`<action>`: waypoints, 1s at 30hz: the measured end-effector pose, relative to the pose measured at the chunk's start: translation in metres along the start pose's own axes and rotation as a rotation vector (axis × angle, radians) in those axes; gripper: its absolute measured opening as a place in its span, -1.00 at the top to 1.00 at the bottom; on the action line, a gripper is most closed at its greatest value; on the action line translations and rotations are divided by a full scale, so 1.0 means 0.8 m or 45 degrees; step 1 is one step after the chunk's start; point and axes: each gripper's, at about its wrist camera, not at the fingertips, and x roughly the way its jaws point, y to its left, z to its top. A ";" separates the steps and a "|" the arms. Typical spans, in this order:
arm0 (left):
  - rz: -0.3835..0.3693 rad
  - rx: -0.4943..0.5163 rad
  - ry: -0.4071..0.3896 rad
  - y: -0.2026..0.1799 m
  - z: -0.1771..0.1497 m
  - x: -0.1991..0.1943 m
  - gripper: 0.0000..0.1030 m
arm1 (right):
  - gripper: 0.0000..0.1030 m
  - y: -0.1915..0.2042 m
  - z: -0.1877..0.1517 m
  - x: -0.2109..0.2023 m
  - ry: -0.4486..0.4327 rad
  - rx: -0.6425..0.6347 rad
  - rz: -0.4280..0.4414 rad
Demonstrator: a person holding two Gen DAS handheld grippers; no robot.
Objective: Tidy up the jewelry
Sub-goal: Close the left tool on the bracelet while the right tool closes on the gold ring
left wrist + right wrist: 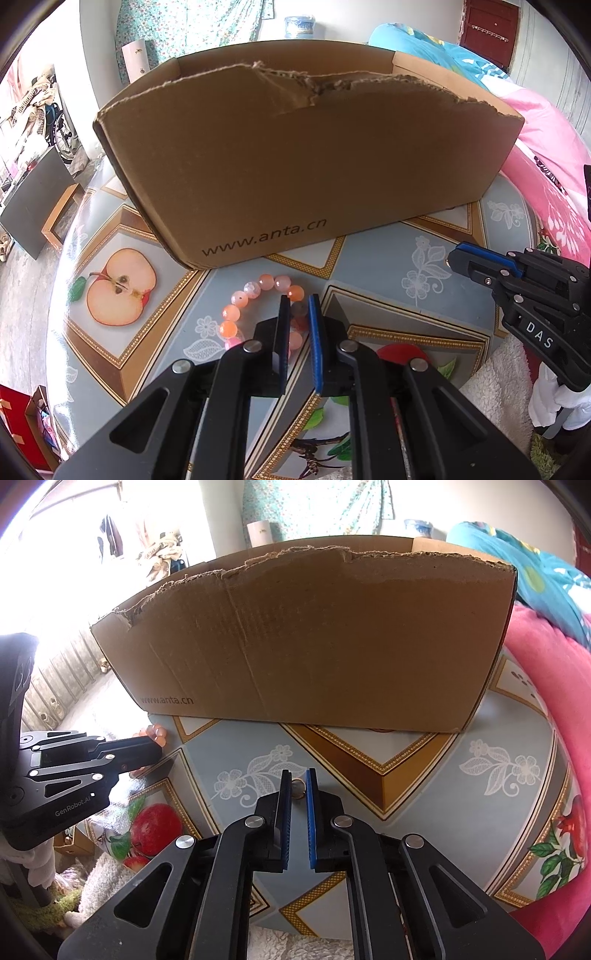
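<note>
The bead bracelet [258,310] lies on the counter [388,258], just in front of the cardboard box [303,162], below the printed web address. The left hand-held gripper [299,306] has closed on the bracelet's right side: a grey bead sits squeezed between the 2 blue-lined fingers, and the rest of the pink and orange loop spreads to the left of them on the patterned cloth. In the right wrist view only a few orange beads show beyond the left tool's tip.

The small gold ring [298,788] stands on edge on the counter, in front of the middle of the box's long side. The right hand-held gripper [298,781] is clamped on it, with the ring caught at the very tips of its fingers.

Both tools tilt steeply down toward the counter, side by side and well apart, each aimed at the box wall. The box's top edge is torn and ragged. A pink blanket [554,686] lies to the right of the counter.
</note>
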 end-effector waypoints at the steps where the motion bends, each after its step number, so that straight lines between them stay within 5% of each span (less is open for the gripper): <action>1: -0.001 -0.001 -0.001 0.000 -0.001 0.000 0.82 | 0.89 -0.002 0.000 -0.002 -0.003 0.006 0.007; 9: -0.011 -0.003 -0.007 0.004 -0.004 -0.001 0.82 | 0.85 -0.011 -0.008 -0.028 -0.031 -0.028 0.006; 30: -0.016 -0.003 -0.005 0.002 -0.005 -0.002 0.82 | 0.88 0.006 0.003 0.004 0.001 -0.125 -0.141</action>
